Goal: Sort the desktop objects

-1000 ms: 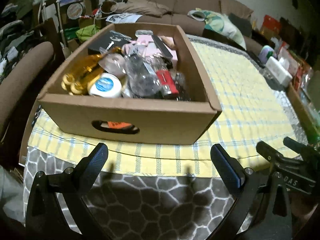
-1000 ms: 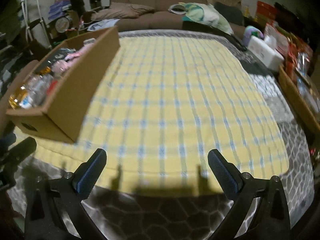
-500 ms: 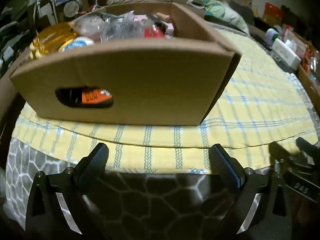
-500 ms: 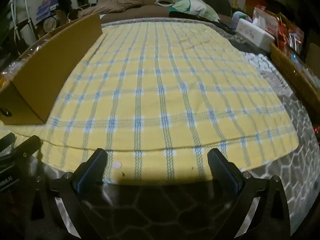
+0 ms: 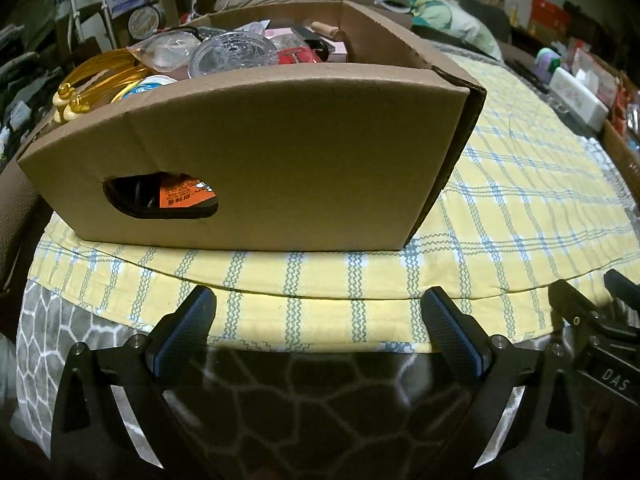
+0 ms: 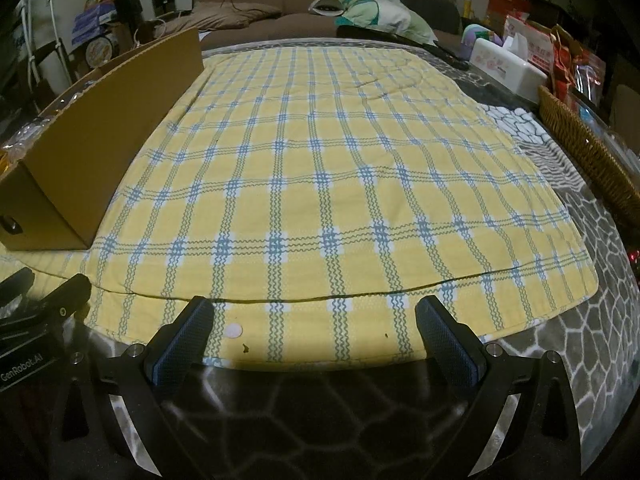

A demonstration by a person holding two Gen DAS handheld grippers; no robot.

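a: left gripper [image 5: 318,320] spread wide, holding nothing, low at the table's near edge, facing the front wall of the cardboard box [image 5: 280,152]. right gripper [image 6: 314,330] likewise agape and empty, looking out over bare yellow plaid cloth [image 6: 340,168].

b: and the box?

a: sits on the cloth's left part, heaped to the rim. gold bottles [image 5: 92,84] at the left, white jar lid [image 5: 152,82] beside them, clear plastic lids and bags [image 5: 232,54] in the middle, red packet [image 5: 296,54] and pink box [image 5: 340,46] further back. orange label [image 5: 184,196] visible through the handle hole.

b: stage?

a: fits either: contents waiting to be laid out on the cloth, or everything already gathered in. can't say which.

b: advice for any reach into it?

a: come over the rim from above, not through the front wall. pick top-lying pieces only; slippery bags and round lids likely to shift. wicker basket [image 6: 588,152] and tissue box [image 6: 508,66] off to the right, well apart.
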